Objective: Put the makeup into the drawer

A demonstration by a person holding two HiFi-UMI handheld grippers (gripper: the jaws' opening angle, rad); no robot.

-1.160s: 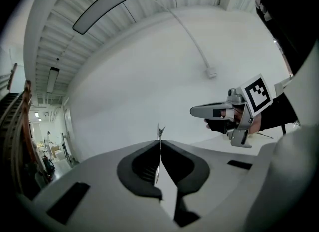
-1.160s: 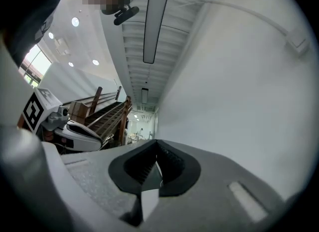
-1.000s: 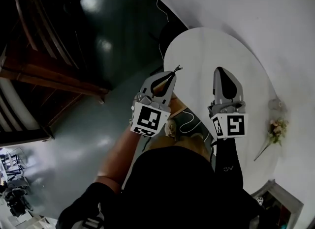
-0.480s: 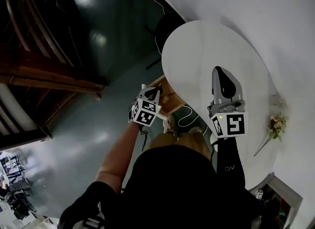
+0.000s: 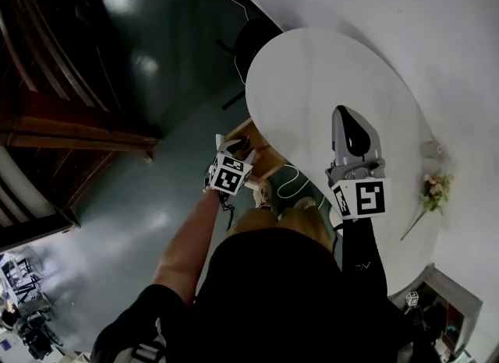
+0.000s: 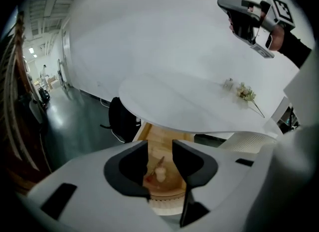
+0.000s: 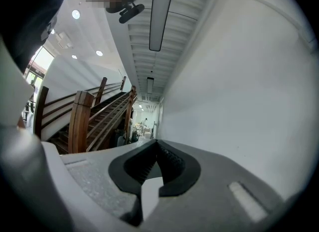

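The white rounded tabletop (image 5: 327,73) fills the upper right of the head view, with a dark chair (image 5: 253,42) at its far edge and a small dried flower sprig (image 5: 433,190) lying near its right edge. A light wooden drawer (image 5: 265,160) stands pulled out from under the near left side of the tabletop. The left gripper (image 5: 236,146) points steeply down into this drawer; its jaws have just been opening and now stand apart, pressing on nothing. Through the gap between them, the left gripper view shows the makeup (image 6: 160,174), a small pale piece with a thin stick and a reddish piece just beside it, lying on the drawer floor. The right gripper (image 5: 347,116) is held level above the tabletop, well apart from the drawer, its jaws together at the tips with nothing between them
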